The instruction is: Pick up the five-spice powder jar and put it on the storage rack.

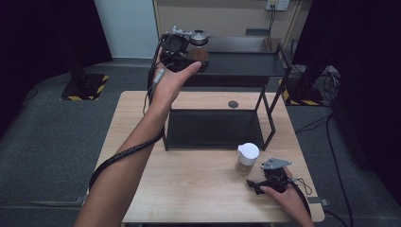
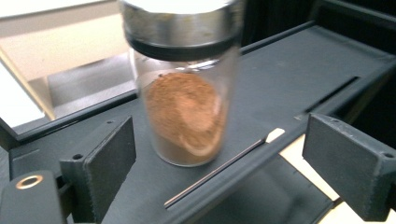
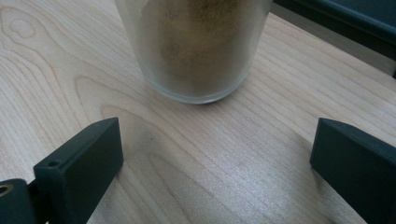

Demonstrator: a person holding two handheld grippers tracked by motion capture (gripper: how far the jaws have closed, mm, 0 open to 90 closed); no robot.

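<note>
One jar (image 2: 187,93) has been set on the top shelf (image 2: 299,70), at twelve o'clock of the open left tongs (image 2: 233,172). The white-lidded jar (image 1: 247,158) remains on the counter (image 1: 189,189), ungripped before the open right tongs (image 3: 215,168).

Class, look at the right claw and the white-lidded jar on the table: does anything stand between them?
Nothing visible does. The right claw is open, facing the white-lidded jar, with bare table between its jaws and the jar's base.
</note>
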